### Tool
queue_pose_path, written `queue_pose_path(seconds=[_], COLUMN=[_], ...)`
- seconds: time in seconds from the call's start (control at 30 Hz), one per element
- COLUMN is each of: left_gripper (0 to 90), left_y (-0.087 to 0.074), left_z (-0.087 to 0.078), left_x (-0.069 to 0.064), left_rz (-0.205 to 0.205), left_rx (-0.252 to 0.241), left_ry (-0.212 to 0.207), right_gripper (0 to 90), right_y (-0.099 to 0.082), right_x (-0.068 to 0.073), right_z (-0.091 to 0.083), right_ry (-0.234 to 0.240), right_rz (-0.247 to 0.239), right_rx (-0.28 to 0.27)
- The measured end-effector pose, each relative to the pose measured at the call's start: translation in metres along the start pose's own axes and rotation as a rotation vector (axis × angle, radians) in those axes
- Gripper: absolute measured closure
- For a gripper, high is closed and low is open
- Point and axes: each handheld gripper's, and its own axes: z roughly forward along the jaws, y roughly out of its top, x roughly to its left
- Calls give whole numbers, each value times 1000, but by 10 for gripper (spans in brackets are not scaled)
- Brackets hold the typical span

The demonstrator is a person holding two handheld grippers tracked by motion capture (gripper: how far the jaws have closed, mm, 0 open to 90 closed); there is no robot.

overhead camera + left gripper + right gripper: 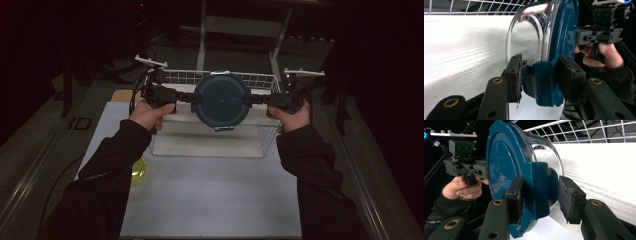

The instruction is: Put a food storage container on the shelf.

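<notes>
Now | round clear container (221, 100), teal lid, clip tabs | both hand-held grippers clamped on tabs

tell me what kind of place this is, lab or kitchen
Most likely a lab or recording bench, not a kitchen: a white-topped table in a dark room, a metal frame stand behind it, and cabled handheld grippers holding a lidded container over a wire basket.

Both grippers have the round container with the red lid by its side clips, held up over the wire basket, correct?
Not quite: the lid is dark teal-blue, not red, as the high view shows. Otherwise right: the left gripper and right gripper each clamp a side clip of the clear container, held above the wire basket.
</notes>
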Motion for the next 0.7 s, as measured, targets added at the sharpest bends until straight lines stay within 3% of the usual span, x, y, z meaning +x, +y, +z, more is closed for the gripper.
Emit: queue_pose_path(seconds=[0.17,0.27,0.5,0.53,0.57,0.6,0.63,0.7], left_gripper=[556,554,545,542,531,516,512,510], left_y=[3,5,9,10,11,11,11,10], left_z=[2,4,9,10,12,12,14,16], left_x=[5,13,21,21,21,21,27,35], left_rz=[-12,-67,-125,-144,-165,-165,-189,-211], left_rx=[-14,-21,-17,-25,-12,-12,3,0], left_ry=[5,-17,-18,-21,-9,-9,-4,-26], right_gripper=[566,564,556,576,669,669,740,742], right_y=[4,7,14,14,16,16,17,18], right_x=[-3,-7,-12,-13,-13,-13,-16,-18], right_z=[4,6,11,11,10,10,11,11], right_ry=[-9,-5,-37,-52,-87,-87,-108,-94], right_rz=[16,48,89,91,80,80,97,115], right_rx=[-14,-15,-1,-4,-18,-18,-14,-22])
